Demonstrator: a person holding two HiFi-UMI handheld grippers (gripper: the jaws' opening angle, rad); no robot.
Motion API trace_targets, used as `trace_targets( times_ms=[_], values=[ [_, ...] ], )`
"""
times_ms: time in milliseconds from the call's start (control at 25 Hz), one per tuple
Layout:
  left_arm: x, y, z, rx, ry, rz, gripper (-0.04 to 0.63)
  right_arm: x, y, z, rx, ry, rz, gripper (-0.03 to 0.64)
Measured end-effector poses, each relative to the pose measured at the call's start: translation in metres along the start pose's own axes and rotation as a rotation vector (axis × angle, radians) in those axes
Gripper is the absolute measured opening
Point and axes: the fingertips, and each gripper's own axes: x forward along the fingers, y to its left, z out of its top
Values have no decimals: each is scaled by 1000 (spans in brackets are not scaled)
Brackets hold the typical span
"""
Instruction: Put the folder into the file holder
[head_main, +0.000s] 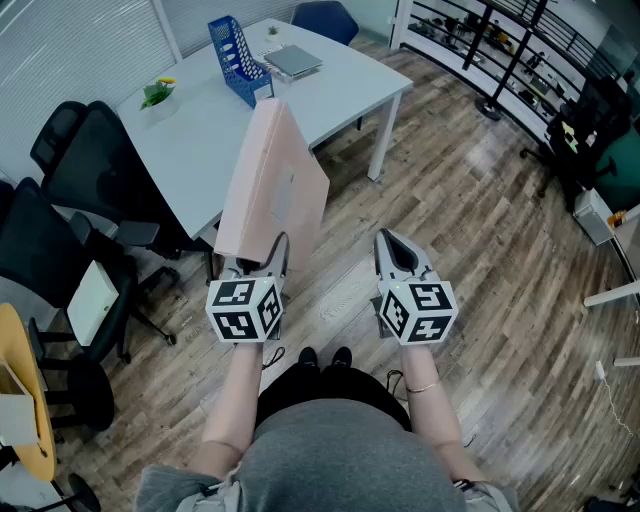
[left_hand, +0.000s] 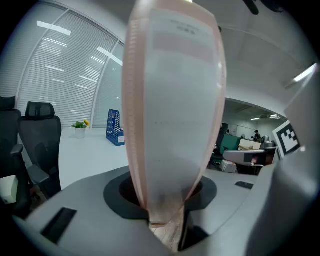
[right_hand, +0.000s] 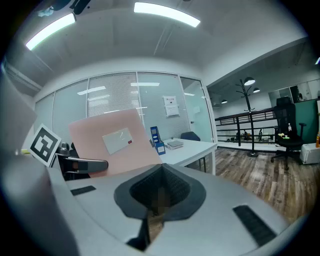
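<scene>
Grips with the left tongs (head_main: 264, 256) the lower edge of the pink folder (head_main: 272, 185), upright over the floor (head_main: 480, 230), well apart from the blue file holder (head_main: 235, 55) on the table (head_main: 200, 130). Has the right tongs (head_main: 386, 240) pressed together, empty. Risks the tall folder tipping or slipping from so low a pinch. Must skirt black chairs (head_main: 90, 165) and avoid the closed laptop (head_main: 293, 62) beside the holder.

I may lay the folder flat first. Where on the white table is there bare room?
Bare: on the table, the stretch from the plant to the near edge, left of the held folder, and the right end beyond the grey stack. Crowded: the far side, where the blue file holder and grey stack sit close.
</scene>
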Motion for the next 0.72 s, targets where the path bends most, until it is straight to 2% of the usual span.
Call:
trace_targets(
  times_ms=[520,720],
  values=[
    [33,-26,-4,9,21,-8,153,-5,-39,-12,36,12,14,6],
    [47,-33,5,26,21,-2,153,-2,-56,-14,65,17,20,5]
  ],
)
